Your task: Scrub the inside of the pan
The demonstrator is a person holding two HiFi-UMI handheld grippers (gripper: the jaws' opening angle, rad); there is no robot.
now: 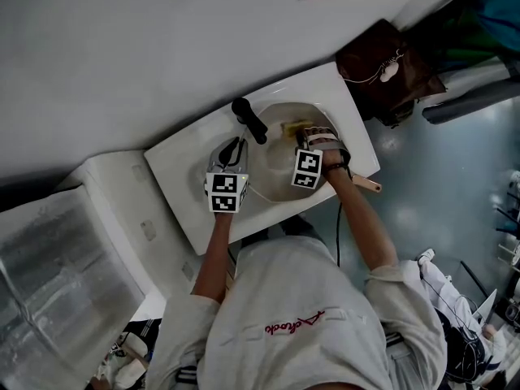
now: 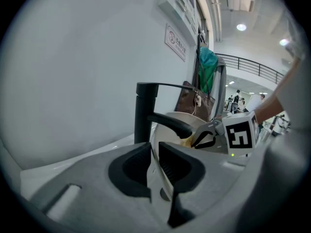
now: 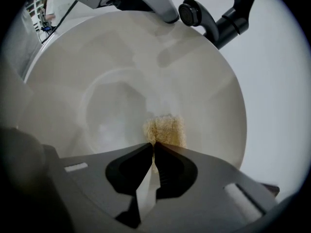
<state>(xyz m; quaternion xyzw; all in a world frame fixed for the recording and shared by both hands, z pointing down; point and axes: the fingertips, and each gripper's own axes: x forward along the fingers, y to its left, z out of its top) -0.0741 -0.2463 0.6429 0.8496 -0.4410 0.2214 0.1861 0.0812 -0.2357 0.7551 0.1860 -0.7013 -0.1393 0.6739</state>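
A cream pan (image 1: pixel 276 165) lies tilted in the white sink (image 1: pixel 187 185). My left gripper (image 1: pixel 236 146) is shut on the pan's thin rim (image 2: pixel 156 171), which runs between its jaws (image 2: pixel 154 149). My right gripper (image 1: pixel 302 136) reaches down into the pan and is shut on a yellow sponge (image 3: pixel 165 129). The sponge presses on the pan's inner wall (image 3: pixel 121 81), just past the right gripper's tips (image 3: pixel 154 147). From the left gripper view I see the pan's wall (image 2: pixel 167 134), the sponge (image 2: pixel 187 141) and the right gripper (image 2: pixel 204 137) beyond it.
A black faucet (image 1: pixel 249 120) stands at the sink's back edge, close over the pan (image 3: pixel 228 18). A brown bag (image 1: pixel 390 71) hangs on the wall to the right. A white fixture (image 1: pixel 106 193) adjoins the sink on the left. A tan stick (image 1: pixel 367 184) pokes out by my right wrist.
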